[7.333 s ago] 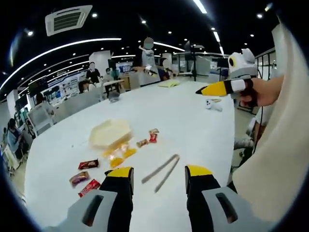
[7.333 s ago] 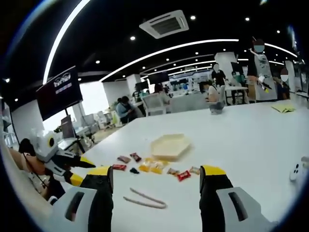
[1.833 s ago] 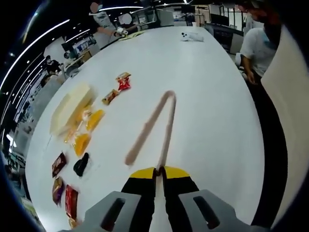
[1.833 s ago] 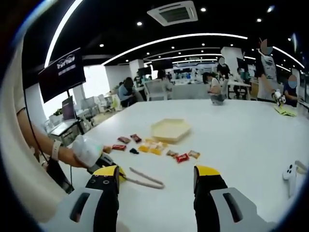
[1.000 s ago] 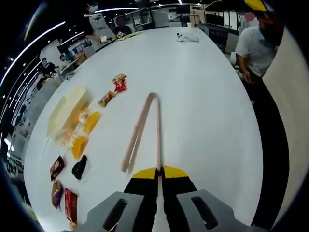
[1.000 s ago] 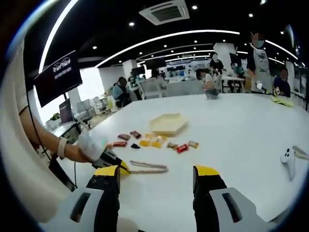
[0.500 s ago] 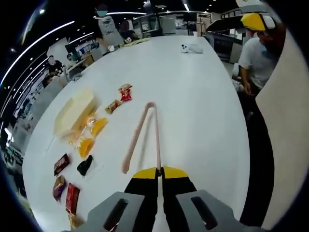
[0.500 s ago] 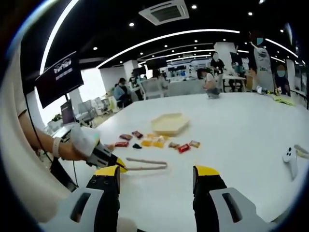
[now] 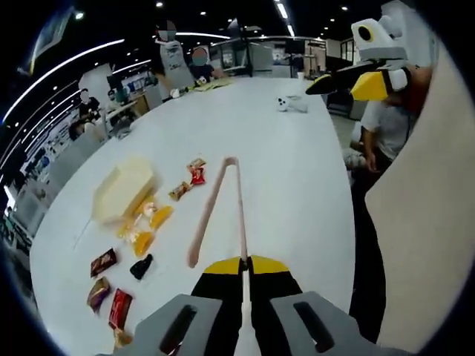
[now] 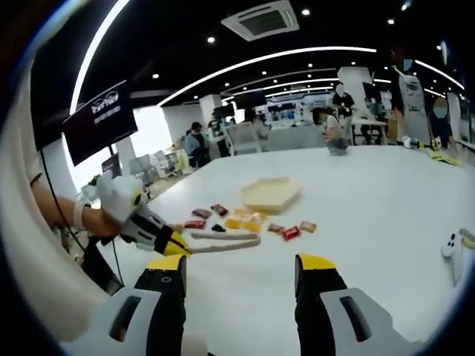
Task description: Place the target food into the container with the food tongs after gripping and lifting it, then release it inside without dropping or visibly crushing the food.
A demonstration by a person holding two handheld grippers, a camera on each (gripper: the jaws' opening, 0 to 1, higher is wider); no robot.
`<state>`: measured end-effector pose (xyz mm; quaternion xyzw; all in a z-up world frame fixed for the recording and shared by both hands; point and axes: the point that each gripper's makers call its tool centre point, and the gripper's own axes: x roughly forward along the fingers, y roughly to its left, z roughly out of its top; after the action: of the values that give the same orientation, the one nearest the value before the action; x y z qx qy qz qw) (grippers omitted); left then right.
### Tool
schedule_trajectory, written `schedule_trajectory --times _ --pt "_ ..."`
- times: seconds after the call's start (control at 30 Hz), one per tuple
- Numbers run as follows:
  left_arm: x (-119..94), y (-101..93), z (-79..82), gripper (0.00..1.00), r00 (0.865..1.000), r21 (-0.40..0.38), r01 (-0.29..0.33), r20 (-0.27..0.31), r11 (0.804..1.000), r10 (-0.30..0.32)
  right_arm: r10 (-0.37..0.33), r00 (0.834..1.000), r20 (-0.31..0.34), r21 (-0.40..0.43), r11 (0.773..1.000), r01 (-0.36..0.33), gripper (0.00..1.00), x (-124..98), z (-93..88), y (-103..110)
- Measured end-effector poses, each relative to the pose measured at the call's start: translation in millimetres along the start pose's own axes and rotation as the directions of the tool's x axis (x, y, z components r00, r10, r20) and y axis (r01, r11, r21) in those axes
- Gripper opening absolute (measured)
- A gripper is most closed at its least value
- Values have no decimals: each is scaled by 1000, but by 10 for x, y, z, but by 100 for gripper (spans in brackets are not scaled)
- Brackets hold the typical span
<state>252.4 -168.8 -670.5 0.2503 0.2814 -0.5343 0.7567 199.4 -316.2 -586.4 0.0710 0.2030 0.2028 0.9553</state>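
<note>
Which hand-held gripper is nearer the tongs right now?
Left. The left hand-held gripper is shut on the tongs, holding one arm's end. The right hand-held gripper is open, hovering apart from them.

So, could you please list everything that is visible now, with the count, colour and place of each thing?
table: one, white, under everything
container: one, pale yellow, on the table beyond the snacks
wrapped snacks: about ten, yellow, orange, red, brown and black, in a loose row beside the container
food tongs: one, beige, held by one end in the left gripper, arms apart
white device: one, far side of the table
people: several, seated and standing in the background
left gripper: yellow-tipped, shut on the tongs
right gripper: yellow-tipped, open, holding nothing
</note>
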Motion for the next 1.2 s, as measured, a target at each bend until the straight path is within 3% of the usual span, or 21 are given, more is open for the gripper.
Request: schedule_trajectory --times 0.3,0.53,0.63,0.67,0.87,1.2 --pt "-223 -33 336 0 996 5 57 74 998 -57 28 1000 10 -3 1000 -28 61 36 63 -16" --pt "-396 -145 630 0 982 15 119 146 993 -120 94 994 54 4 996 -95 63 45 260 25" --pt "-454 -174 722 0 973 5 141 183 990 -140 121 990 76 8 992 -122 65 39 342 33" --pt "-500 -189 792 0 965 -13 161 213 987 -154 138 987 87 11 990 -140 65 33 385 47" --pt "-647 -209 941 0 946 -8 197 264 980 -188 203 975 92 -1 979 -204 66 24 478 89" --pt "-927 -319 1162 0 904 9 267 344 964 -254 350 930 116 -33 937 -349 67 6 694 306"
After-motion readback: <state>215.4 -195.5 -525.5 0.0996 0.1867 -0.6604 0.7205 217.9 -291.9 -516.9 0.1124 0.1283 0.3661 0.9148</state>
